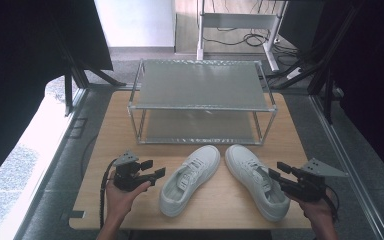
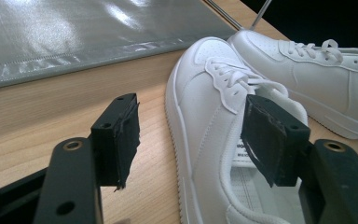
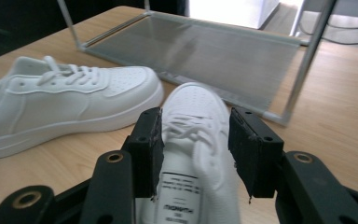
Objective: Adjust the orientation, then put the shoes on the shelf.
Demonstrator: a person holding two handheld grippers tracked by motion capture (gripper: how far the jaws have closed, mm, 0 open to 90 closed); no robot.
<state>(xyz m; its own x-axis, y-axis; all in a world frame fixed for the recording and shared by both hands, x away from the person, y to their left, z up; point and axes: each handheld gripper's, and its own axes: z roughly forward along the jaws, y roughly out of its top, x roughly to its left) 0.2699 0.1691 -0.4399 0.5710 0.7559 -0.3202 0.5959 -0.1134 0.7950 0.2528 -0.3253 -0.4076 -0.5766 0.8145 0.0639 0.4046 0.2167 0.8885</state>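
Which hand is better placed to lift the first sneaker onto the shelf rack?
Right. The right tongs are open and already straddle the right sneaker at its tongue. The left tongs are open beside the left sneaker, not around it.

Two white shoes [image 1: 225, 182] are filling the table's [image 1: 110, 140] near middle; bare wood is lying open at far left and right, while the wire rack [image 1: 202, 100] is blocking the far side.

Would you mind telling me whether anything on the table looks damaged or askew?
Nothing serious. The two white shoes, left shoe and right shoe, splay apart at the heels with toes nearly meeting, and the left gripper has frayed black pad edges.
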